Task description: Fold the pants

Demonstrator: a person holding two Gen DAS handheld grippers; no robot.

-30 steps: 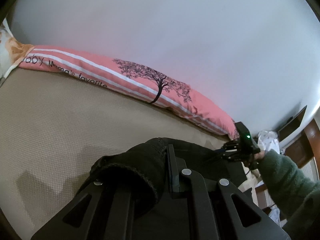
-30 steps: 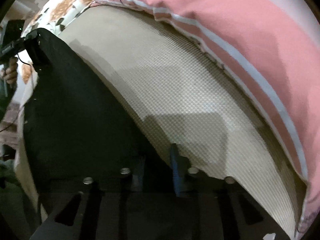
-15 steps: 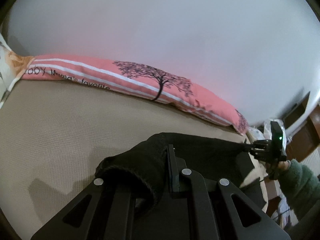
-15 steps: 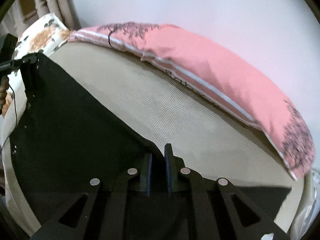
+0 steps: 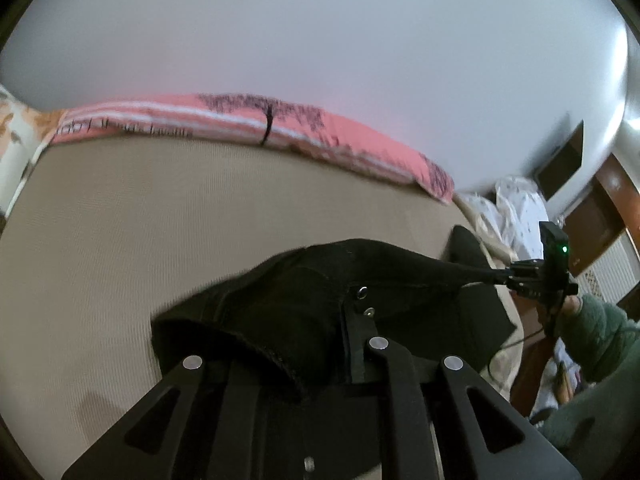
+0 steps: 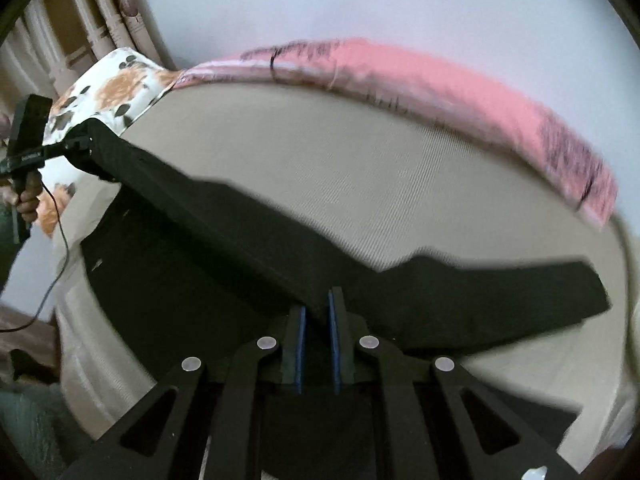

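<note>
The pants [image 5: 304, 308] are plain black, with two small silver studs near the waistband. The bed [image 5: 160, 216] has a beige cover with a fine woven texture. The bolster [image 5: 248, 124] is salmon pink with white stripes, a black tree print and black lettering. The pillow [image 6: 108, 96] is white with orange flowers and dark leaves. The wall [image 5: 320, 32] is pale grey-white. The left hand-held gripper [image 5: 356, 344] is black; the right hand-held gripper [image 6: 316, 344] is black with blue pads [image 6: 301, 352]. The sleeve [image 5: 596, 340] is dark green.
</note>
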